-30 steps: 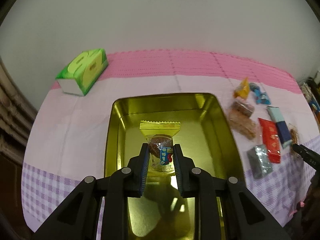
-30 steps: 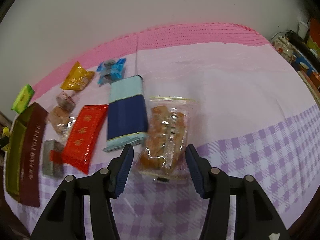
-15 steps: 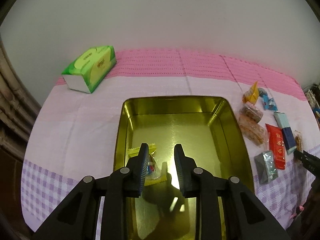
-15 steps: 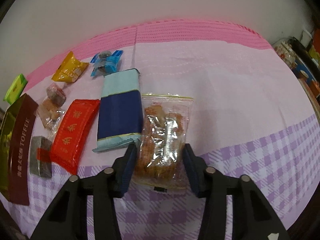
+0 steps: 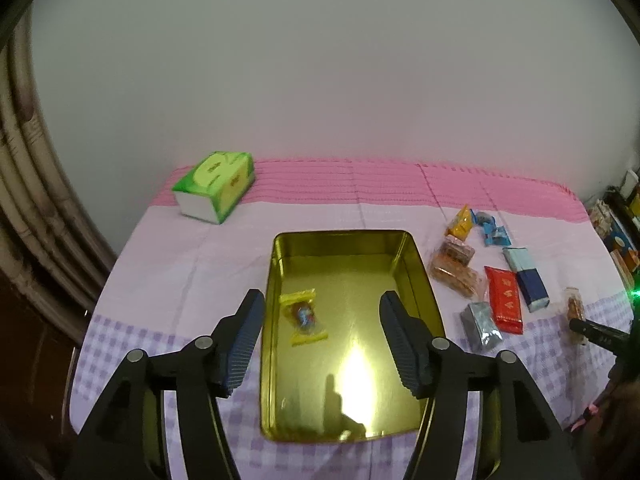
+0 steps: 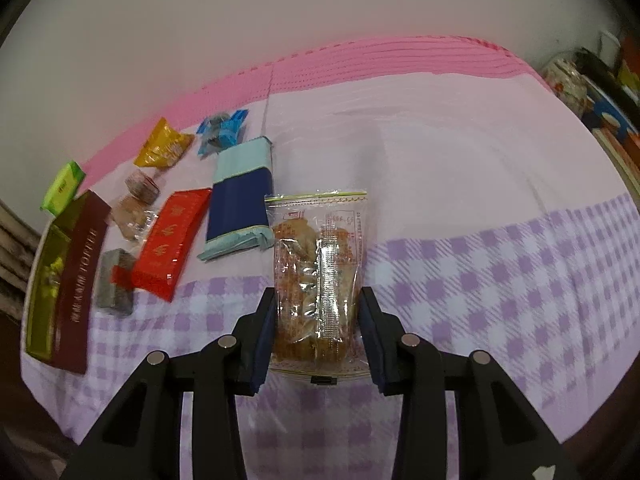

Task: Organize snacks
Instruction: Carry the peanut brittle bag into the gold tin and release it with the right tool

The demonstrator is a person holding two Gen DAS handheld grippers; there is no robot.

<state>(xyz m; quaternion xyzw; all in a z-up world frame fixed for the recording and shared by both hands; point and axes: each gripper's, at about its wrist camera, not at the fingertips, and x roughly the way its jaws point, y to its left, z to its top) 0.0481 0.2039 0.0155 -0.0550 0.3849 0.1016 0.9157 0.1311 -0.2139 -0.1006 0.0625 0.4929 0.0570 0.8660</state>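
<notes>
1. Plain pale wall behind a surface (image 5: 224, 264) draped in pink cloth, purple checks along the near edge.
2. Gold tin (image 5: 420, 276) open at the middle of that surface; one yellow-wrapped sweet (image 5: 304, 316) lying inside, near its left wall.
3. Left tool (image 5: 320, 336) raised above the tin, jaws just opened, spread wide, nothing between them.
4. Right tool (image 6: 318, 328) low over the checked cloth, jaws just closing, pinching a clear bag of fried snacks (image 6: 316, 276) at its lower half; bag's bottom edge partly hidden behind the fingers.
5. Left of that bag: blue packet (image 6: 240, 200) just beside it, red packet (image 6: 172, 240), grey foil packet (image 6: 114, 284), orange sachet (image 6: 162, 150), blue-wrapped sweets (image 6: 222, 130); clear-wrapped brown pieces (image 6: 136, 204) too blurred to name.
6. Green tissue box (image 5: 216, 186) at the far left corner.
7. Clutter at the right edge cut off and too small to tell.
</notes>
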